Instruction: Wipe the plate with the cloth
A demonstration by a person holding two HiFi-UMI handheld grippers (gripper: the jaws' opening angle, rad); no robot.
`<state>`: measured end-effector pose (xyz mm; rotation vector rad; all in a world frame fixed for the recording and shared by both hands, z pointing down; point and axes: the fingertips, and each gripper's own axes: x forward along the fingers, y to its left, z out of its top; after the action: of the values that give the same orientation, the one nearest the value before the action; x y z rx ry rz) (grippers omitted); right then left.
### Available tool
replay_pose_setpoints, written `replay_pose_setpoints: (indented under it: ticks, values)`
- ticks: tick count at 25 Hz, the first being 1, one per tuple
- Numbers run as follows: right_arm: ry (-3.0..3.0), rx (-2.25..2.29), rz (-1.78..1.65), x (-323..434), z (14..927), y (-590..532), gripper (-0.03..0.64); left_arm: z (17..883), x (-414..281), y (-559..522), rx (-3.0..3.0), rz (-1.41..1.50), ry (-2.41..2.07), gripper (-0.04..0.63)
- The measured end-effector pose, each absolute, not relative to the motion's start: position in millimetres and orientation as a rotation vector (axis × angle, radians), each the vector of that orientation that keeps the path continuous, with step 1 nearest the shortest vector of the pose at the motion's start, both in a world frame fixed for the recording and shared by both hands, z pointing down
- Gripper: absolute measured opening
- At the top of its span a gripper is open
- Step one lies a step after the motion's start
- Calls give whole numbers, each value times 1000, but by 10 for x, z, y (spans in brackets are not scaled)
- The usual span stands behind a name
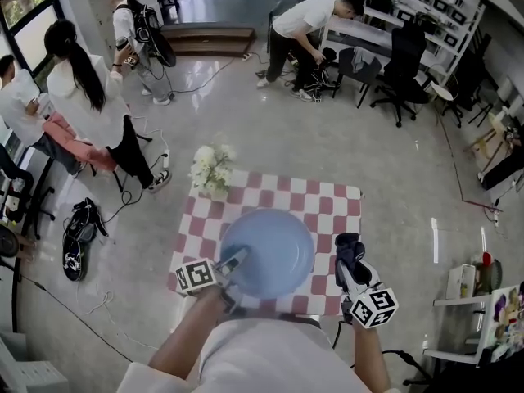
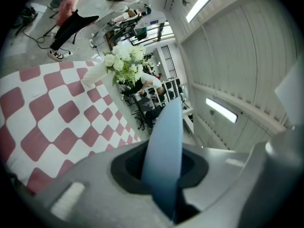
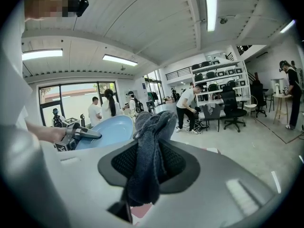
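Blue plate edge-on in left claw — cloth (dark) in right claw.

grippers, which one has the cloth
The right gripper: it pinches the dark cloth, while the left gripper grips the rim of the blue plate.
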<state>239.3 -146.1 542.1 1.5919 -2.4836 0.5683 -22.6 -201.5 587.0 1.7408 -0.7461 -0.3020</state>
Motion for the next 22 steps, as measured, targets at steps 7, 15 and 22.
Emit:
replay_pose_setpoints:
  ticks: [7,15,22]
  values:
    - [-2530,1527,545,2174,5391,-1491,114,5844,-199,-1976,1766,-286,-742,74]
    - [-2573,1389,497,1858,5380,-1443,114,5835,-120,-1909,1793,-282,-731,72]
    - [-2560,1355,471,1823,5392,-1392,114,5909,7,-1800,1786,-284,-755,72]
